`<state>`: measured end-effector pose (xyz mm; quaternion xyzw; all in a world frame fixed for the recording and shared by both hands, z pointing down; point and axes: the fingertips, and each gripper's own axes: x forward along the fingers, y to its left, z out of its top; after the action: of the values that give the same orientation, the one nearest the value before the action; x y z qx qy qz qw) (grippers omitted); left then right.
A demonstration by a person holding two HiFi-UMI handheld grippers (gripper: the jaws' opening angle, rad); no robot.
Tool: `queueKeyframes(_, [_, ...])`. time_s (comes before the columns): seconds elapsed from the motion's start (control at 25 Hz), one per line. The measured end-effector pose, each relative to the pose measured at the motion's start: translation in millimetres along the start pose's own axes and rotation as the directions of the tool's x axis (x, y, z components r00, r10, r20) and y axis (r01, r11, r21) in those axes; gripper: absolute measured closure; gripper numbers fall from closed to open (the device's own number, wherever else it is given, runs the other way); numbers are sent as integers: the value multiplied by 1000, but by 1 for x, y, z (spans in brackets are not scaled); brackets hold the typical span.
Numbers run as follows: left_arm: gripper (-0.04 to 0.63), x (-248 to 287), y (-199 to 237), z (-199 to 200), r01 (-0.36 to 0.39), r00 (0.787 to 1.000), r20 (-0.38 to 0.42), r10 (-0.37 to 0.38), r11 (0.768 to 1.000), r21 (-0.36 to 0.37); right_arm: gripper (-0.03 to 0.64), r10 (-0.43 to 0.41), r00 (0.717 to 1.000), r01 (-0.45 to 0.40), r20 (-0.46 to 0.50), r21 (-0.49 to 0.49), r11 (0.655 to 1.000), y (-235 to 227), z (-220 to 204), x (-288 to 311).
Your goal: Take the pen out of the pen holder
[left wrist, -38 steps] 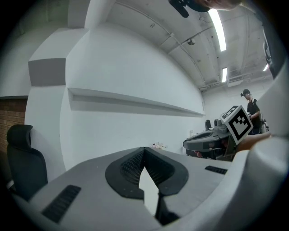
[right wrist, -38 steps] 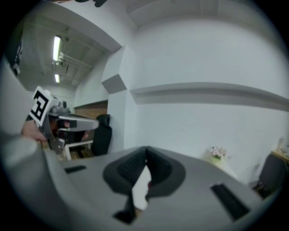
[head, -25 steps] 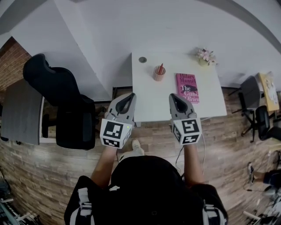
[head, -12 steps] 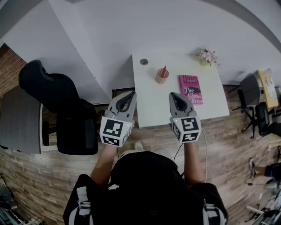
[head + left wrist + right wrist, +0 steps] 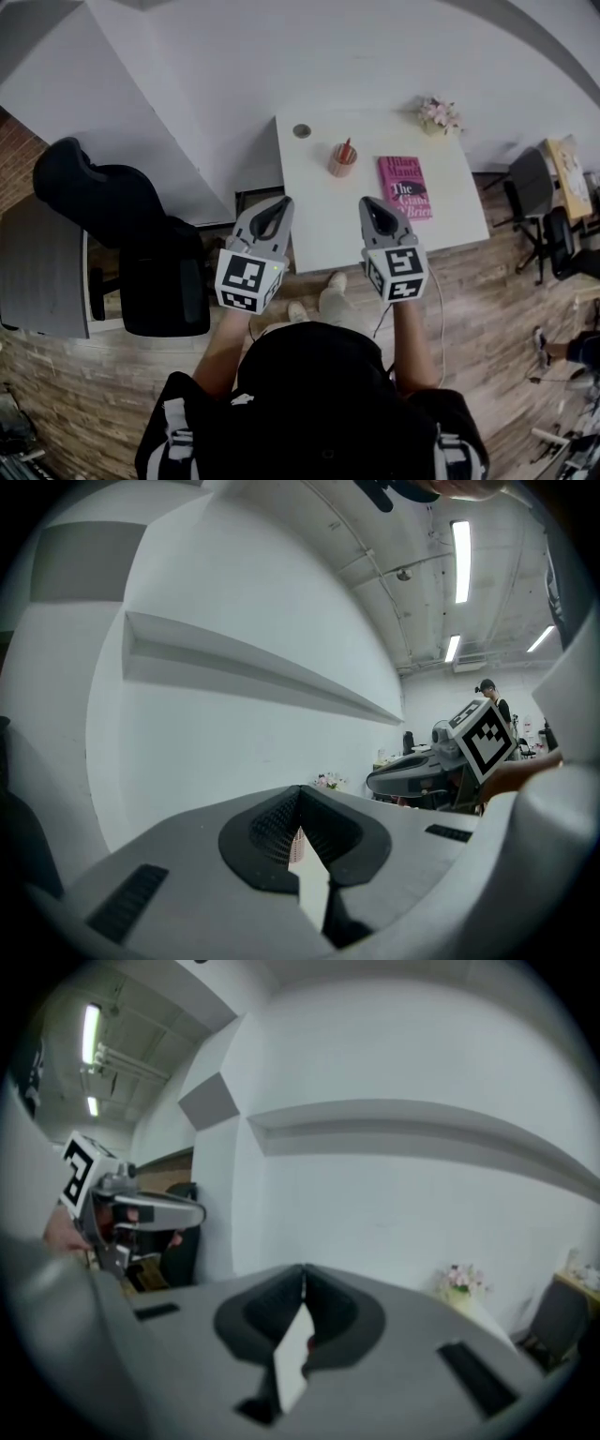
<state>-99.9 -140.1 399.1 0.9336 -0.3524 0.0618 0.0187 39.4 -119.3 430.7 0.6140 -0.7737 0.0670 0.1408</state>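
Still on approach: over the last second both hands have edged toward the desk (image 5: 314, 225), and the feet now step up to its near edge. The left gripper (image 5: 278, 202) and right gripper (image 5: 367, 204) both have their jaws fully closed with nothing between them. The pen holder (image 5: 341, 162) stands well ahead of the jaws, nearer the right pair, with one red pen (image 5: 346, 147) upright inside, untouched. A pink book (image 5: 405, 186) lies just right of it. I'd say the jaws need opening before the reach.
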Motion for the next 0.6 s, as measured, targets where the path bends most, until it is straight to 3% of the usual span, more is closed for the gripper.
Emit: queueKeyframes(0.6, [575,51,0,-5,-1,1000,-29,1,1000,-21,581,23,999,-22,-39,26,999,-39,-9,31])
